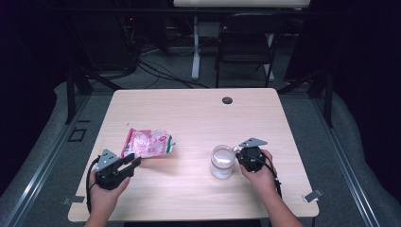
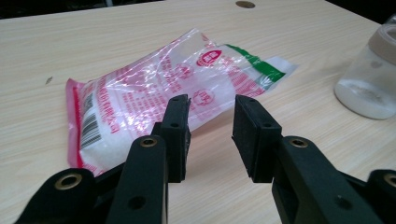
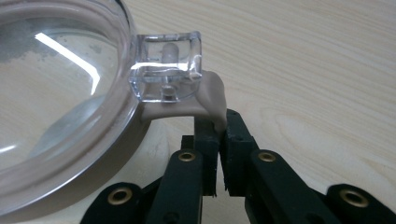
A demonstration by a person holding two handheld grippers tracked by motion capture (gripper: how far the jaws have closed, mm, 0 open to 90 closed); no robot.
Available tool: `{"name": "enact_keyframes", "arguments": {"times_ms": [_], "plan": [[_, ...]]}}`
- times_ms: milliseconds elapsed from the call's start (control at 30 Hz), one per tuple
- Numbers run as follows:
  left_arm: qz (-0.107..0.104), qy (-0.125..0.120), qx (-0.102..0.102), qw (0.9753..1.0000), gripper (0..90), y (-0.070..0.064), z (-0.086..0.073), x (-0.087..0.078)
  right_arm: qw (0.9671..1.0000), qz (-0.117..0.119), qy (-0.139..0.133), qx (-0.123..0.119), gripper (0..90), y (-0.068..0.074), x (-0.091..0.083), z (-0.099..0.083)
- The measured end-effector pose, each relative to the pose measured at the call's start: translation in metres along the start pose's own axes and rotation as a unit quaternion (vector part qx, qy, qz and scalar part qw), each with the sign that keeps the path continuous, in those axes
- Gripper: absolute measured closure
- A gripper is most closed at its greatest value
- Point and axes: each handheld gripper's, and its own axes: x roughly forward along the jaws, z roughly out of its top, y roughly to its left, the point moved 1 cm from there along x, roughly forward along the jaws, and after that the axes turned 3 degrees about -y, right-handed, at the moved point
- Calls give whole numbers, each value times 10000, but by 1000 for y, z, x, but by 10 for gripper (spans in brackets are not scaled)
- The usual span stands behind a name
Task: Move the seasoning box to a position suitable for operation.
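Observation:
A clear plastic bag (image 1: pixel 147 143) with red print, a green stripe and white grains lies flat on the left half of the table; the bag (image 2: pixel 154 100) is just beyond my left jaws. My left gripper (image 1: pixel 131 163) (image 2: pixel 211 122) is open, a short way off the bag's near edge, nothing between its pads. A clear glass jar (image 1: pixel 222 161) (image 2: pixel 371 79) stands right of centre. Its lid (image 3: pixel 51 93) carries a beige strap (image 3: pixel 210 100) under a clear latch (image 3: pixel 167 65). My right gripper (image 1: pixel 239 155) (image 3: pixel 218 140) is shut on that strap.
The wooden table (image 1: pixel 198 113) has a round cable hole (image 1: pixel 227 100) near its far edge. Beyond it stand a black folding chair (image 1: pixel 246 40) and floor cables. Bare tabletop lies between bag and jar and along the far half.

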Motion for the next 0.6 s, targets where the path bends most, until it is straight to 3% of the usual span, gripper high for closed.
{"name": "enact_keyframes", "arguments": {"times_ms": [300, 467, 600], "plan": [[-263, 76, 260, 9993, 665, -27, 13, 20, 9999, -25, 56, 134, 848, 13, -9, -6], [-526, 220, 499, 9971, 679, -48, 27, 40, 9999, 145, 80, 32, 838, 25, -14, -9], [-740, 176, 558, 9955, 672, -67, 40, 55, 9985, 532, 115, 103, 796, 32, -18, -11]]}}
